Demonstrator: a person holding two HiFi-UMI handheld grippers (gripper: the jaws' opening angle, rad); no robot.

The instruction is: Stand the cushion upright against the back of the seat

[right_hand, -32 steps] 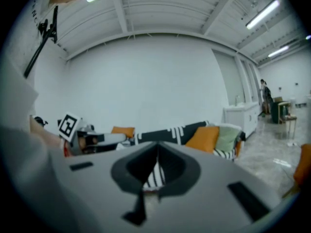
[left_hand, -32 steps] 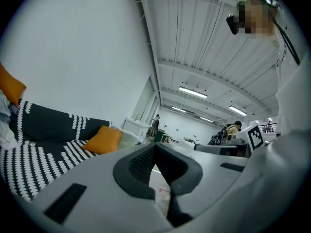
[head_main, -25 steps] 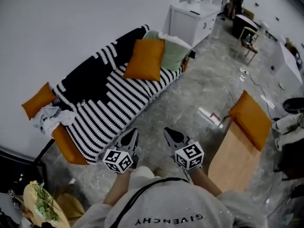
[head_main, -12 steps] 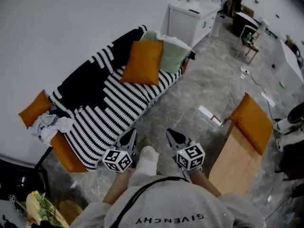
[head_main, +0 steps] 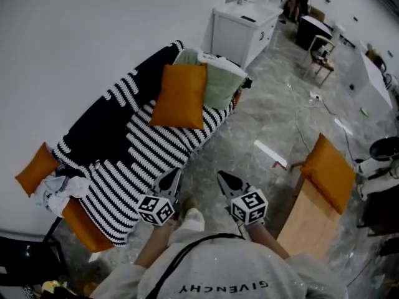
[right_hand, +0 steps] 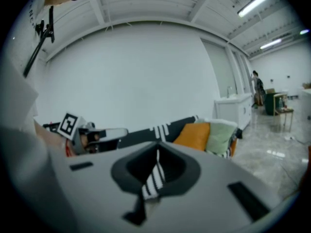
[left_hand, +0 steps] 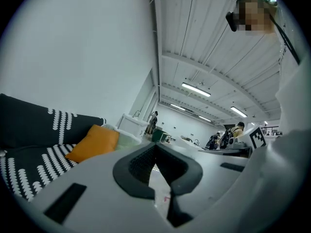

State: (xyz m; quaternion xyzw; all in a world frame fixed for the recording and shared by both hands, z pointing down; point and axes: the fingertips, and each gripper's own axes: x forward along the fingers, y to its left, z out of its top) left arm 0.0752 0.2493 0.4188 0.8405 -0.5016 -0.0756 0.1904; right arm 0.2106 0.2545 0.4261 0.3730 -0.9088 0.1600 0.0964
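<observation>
Head view takes in one sofa along the left wall, draped in a black-and-white striped throw. Three orange cushions show. The plump, square orange cushion is propped at the sofa's far end, half hiding the single pale green cushion. A second orange cushion sits at the near-left end beside crumpled white cloth, and a third orange cushion lies on a wooden seat at right. Two grippers hang near the sofa's front, well apart from the cushions. The left gripper and right gripper each have fingers together, empty.
</observation>
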